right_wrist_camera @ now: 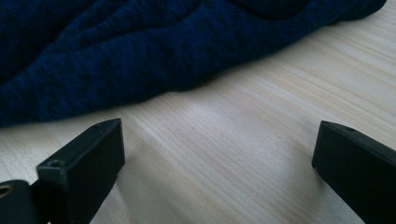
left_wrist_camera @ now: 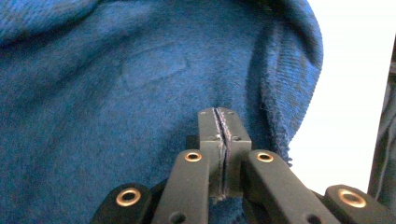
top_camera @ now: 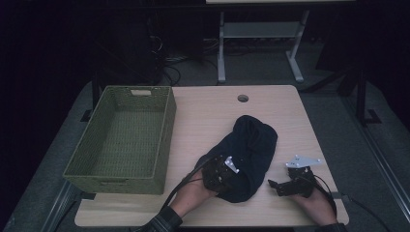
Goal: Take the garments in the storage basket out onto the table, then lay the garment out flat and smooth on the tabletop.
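Observation:
A dark blue knitted cloth (top_camera: 249,145) lies bunched on the wooden table (top_camera: 203,111), right of centre. My left gripper (top_camera: 218,174) sits at the cloth's near left edge. In the left gripper view its jaws (left_wrist_camera: 218,114) are pressed together with blue fibres of the cloth (left_wrist_camera: 116,88) caught in the seam between them. My right gripper (top_camera: 274,185) rests low over the bare table just right of the cloth, pointing left towards it. Seen in the right gripper view, that gripper (right_wrist_camera: 219,140) stands wide open with only wood between its fingers, and the cloth's edge (right_wrist_camera: 140,51) lies just beyond them.
A green woven basket (top_camera: 167,137) with nothing in it stands at the table's left side. A round cable hole (top_camera: 242,98) is near the far edge. Beyond the table, a white desk frame (top_camera: 261,34) and cables sit on the dark floor.

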Demonstrator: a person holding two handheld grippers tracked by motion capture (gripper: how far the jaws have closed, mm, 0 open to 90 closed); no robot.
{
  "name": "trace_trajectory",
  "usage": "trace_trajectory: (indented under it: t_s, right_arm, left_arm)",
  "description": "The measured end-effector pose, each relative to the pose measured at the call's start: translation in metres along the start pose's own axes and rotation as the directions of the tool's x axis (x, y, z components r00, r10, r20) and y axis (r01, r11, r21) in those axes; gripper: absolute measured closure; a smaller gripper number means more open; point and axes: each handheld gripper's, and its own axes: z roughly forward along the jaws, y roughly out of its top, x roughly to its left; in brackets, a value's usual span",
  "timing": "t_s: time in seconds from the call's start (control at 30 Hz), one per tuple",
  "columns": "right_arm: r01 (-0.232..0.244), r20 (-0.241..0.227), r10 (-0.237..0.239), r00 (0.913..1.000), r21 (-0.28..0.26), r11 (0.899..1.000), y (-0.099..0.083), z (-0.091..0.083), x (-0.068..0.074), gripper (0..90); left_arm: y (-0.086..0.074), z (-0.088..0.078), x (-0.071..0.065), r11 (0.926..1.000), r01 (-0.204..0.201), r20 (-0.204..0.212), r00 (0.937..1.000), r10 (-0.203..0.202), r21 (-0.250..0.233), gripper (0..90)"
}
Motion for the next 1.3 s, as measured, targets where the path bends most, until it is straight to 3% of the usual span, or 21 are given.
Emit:
trace_trajectory:
  t_s: [0.17,0.3,0.5,0.77,1.0,1.1,1.17,1.3]
  right_arm:
    - [0.001,0.0,-0.001,1.0,-0.001,1.0,0.0,0.0,0.0,2.0]
    - [0.001,0.0,-0.001,1.0,0.0,1.0,0.0,0.0,0.0,2.0]
    - [0.001,0.0,-0.001,1.0,0.0,1.0,0.0,0.0,0.0,2.0]
    - [0.001,0.001,-0.001,1.0,0.0,1.0,0.0,0.0,0.0,2.0]
    - [-0.004,0.0,0.004,1.0,0.003,1.0,-0.001,-0.001,0.0,2.6]
    - [0.001,-0.007,-0.001,1.0,0.008,1.0,0.0,-0.007,0.0,16.9]
    - [-0.005,-0.01,0.005,0.9999,0.01,1.0,0.001,-0.01,-0.002,21.2]
    - [0.001,-0.016,-0.002,0.9999,-0.016,1.0,0.005,-0.018,-0.003,37.4]
  left_arm:
    - [0.005,0.006,-0.011,0.9996,-0.026,0.034,0.9991,0.027,-0.011,88.2]
    - [0.006,0.004,-0.012,0.9993,-0.035,0.041,0.9986,0.035,-0.014,81.4]
    - [0.003,-0.017,-0.001,0.9985,-0.011,0.017,0.9998,0.012,-0.054,76.3]
    - [-0.004,-0.05,0.017,0.9904,0.036,-0.03,0.9987,-0.041,-0.133,75.9]
    - [-0.008,-0.061,0.03,0.9861,0.062,-0.065,0.9952,-0.073,-0.154,76.0]
    - [-0.01,-0.062,0.034,0.9852,0.071,-0.079,0.9933,-0.085,-0.156,78.0]
    - [-0.01,-0.063,0.036,0.9836,0.08,-0.081,0.9923,-0.094,-0.162,81.5]
    - [-0.006,-0.064,0.042,0.982,0.079,-0.102,0.99,-0.097,-0.171,88.2]
